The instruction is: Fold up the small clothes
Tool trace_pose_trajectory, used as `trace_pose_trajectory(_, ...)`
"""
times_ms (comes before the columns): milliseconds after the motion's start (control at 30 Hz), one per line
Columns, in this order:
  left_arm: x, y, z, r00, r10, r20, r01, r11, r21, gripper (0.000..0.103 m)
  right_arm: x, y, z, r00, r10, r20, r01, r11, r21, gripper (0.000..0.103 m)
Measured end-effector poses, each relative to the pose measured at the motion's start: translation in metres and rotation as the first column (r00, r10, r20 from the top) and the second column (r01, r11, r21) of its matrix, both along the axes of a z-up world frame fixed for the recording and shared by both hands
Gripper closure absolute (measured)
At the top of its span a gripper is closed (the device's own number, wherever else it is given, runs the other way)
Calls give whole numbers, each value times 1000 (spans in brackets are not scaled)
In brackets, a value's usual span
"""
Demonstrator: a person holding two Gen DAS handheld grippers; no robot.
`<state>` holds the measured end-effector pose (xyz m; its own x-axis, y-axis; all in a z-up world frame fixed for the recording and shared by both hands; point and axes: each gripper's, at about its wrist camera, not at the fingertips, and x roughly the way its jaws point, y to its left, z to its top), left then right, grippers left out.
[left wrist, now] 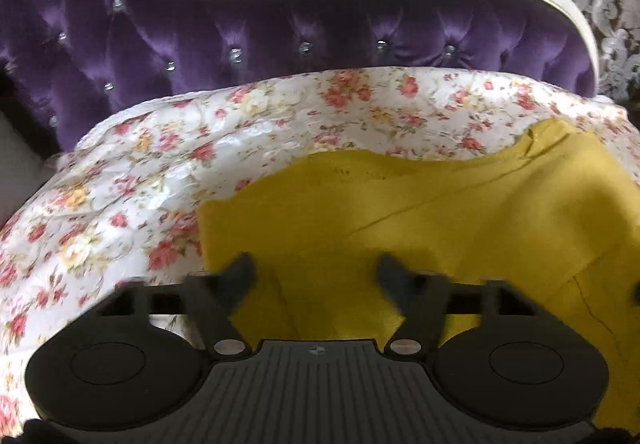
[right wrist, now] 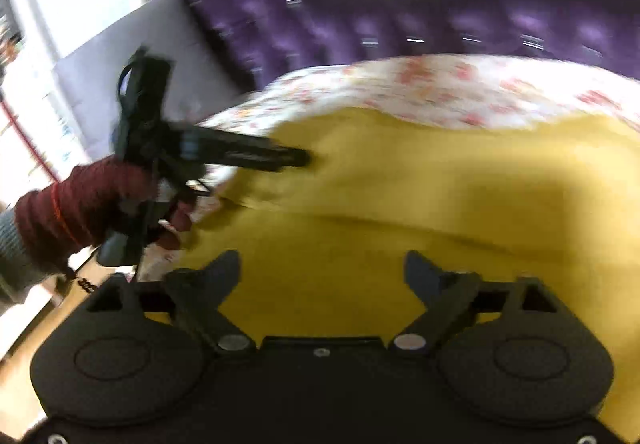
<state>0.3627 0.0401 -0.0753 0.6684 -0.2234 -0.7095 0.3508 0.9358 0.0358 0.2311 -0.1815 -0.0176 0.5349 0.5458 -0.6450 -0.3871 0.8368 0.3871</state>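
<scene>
the right wrist view is smeared by motion: the purple tufted headboard (right wrist: pixel 400 24) and the floral bedsheet (right wrist: pixel 460 88) are streaked there, and the studs on the headboard show only as short bright dashes. the left wrist view is sharper, though the finger tips of the left gripper (left wrist: pixel 316 264) are blurred.

the yellow garment (left wrist: pixel 420 224) lies spread on the floral bedsheet (left wrist: pixel 160 172), toward the right and near side of the bed. its right part runs out of the left wrist view, and its near edge is hidden behind the gripper body in both views. a diagonal fold line or seam crosses it; what kind of garment it is cannot be told.

the left gripper stands with its jaws apart over the garment's near left corner, nothing pinched between them. the right gripper (right wrist: pixel 322 264) has its jaws spread wide above the yellow garment (right wrist: pixel 400 204), also holding nothing.

in the right wrist view the left gripper (right wrist: pixel 296 158) appears side-on at the left, held by a hand (right wrist: pixel 176 228) below a dark red ribbed sleeve (right wrist: pixel 80 204); its tip is at the garment's far left edge, but contact cannot be judged.

no brand, label or readable writing shows anywhere.
</scene>
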Motion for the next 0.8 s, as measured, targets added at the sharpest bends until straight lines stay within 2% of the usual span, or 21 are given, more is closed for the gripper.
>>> trace_pose_trajectory(67, -6, 5, 5, 999, 19, -45, -22, 997, -69, 24, -17, -23, 5, 997, -75, -6, 75, 997, 0, 1)
trace_pose_trajectory(133, -20, 8, 12, 998, 31, -54, -37, 994, -108, 21, -34, -44, 11, 989, -144, -13, 144, 990, 3, 1)
trace_pose_trajectory(200, -43, 8, 24, 999, 32, -26, -35, 993, -116, 15, -51, -63, 20, 979, -204, -6, 204, 979, 4, 1)
trace_pose_trajectory(433, -137, 24, 53, 997, 72, 25, -66, 980, -189, 15, -124, -117, 33, 938, -346, 8, 346, 938, 25, 1)
trace_pose_trajectory(567, -189, 36, 50, 996, 92, 10, -88, 977, -196, 15, -161, -134, 27, 922, -387, -12, 387, 921, 33, 1)
trace_pose_trajectory(800, -259, 47, 22, 992, 106, -62, -114, 982, -148, 15, -212, -146, 16, 922, -386, -37, 385, 923, -20, 1)
